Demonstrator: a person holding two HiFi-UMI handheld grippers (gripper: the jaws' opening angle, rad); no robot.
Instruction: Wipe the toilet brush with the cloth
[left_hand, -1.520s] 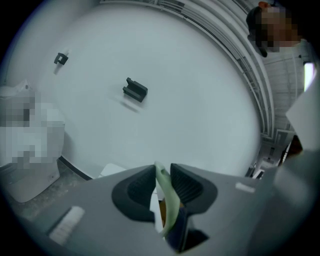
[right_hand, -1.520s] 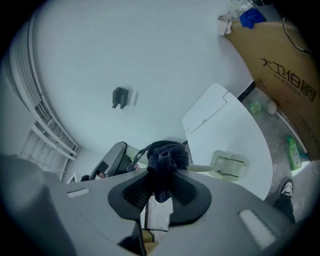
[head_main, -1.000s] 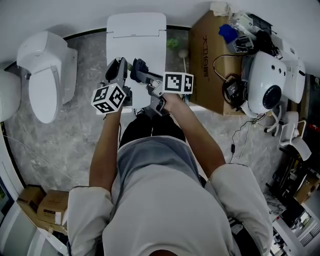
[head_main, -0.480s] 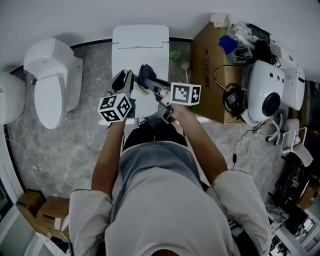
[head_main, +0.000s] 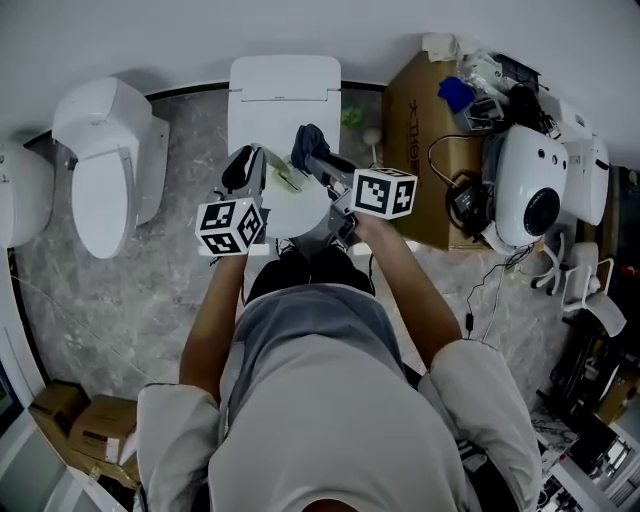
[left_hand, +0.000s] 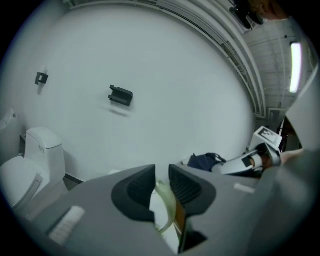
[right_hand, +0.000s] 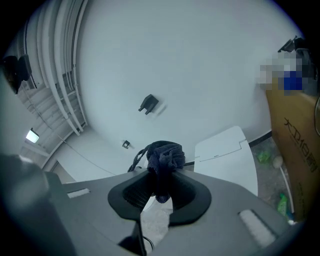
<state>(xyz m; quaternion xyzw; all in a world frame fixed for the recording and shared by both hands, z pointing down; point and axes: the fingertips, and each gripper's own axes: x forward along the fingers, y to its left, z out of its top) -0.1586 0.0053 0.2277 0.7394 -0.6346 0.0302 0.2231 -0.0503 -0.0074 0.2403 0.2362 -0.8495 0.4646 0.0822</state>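
In the left gripper view, my left gripper (left_hand: 161, 182) is shut on a pale green curved strip, the toilet brush (left_hand: 167, 205). The head view shows that gripper (head_main: 247, 160) over the white toilet (head_main: 285, 90), with the brush (head_main: 287, 178) reaching toward the right gripper. My right gripper (right_hand: 161, 187) is shut on a bunched dark blue cloth (right_hand: 162, 155). Seen from the head, the right gripper (head_main: 308, 150) holds the cloth (head_main: 308, 138) just right of the brush, slightly apart from it. The cloth (left_hand: 205, 161) also shows in the left gripper view.
A second white toilet (head_main: 100, 160) stands at the left. A cardboard box (head_main: 420, 130) sits right of the main toilet, with a white round-headed stick (head_main: 368, 108) and a green item (head_main: 349, 115) on the floor between. A white machine (head_main: 535, 170) and cables crowd the right.
Both grippers have shifted a little to the right over the toilet. The cloth has drawn slightly further from the left gripper's jaws. Both stay shut on what they hold.
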